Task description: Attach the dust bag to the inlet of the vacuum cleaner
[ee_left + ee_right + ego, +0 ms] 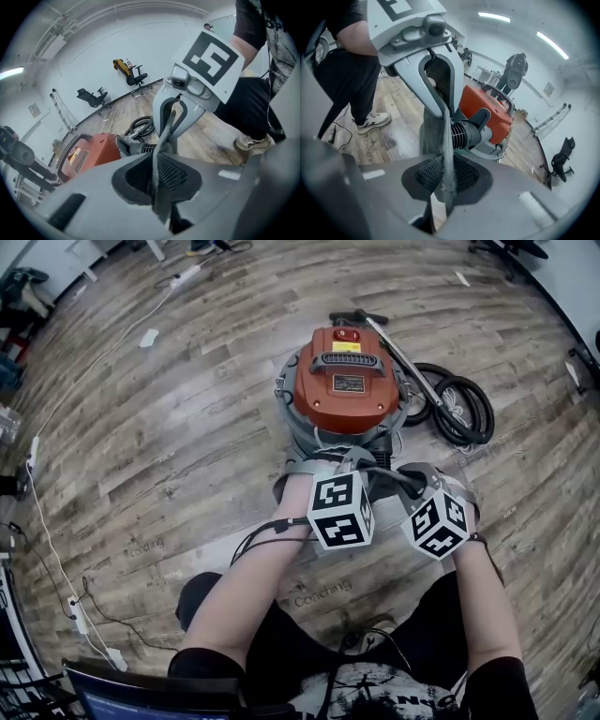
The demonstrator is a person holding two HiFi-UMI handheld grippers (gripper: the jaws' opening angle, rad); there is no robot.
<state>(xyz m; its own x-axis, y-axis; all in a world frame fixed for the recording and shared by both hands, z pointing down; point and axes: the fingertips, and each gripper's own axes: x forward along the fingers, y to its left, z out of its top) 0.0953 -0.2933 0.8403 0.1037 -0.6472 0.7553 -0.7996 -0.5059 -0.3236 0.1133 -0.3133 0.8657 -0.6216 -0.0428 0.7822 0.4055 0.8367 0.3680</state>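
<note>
Wood floor (187,427), limp grey cloth dust bag (444,157), orange vacuum cleaner (342,381)

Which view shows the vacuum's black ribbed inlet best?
The right gripper view: the inlet juts in plain sight from the orange vacuum cleaner, right behind the dust bag. The left gripper view shows only part of it; the head view doesn't show it clearly.
</note>
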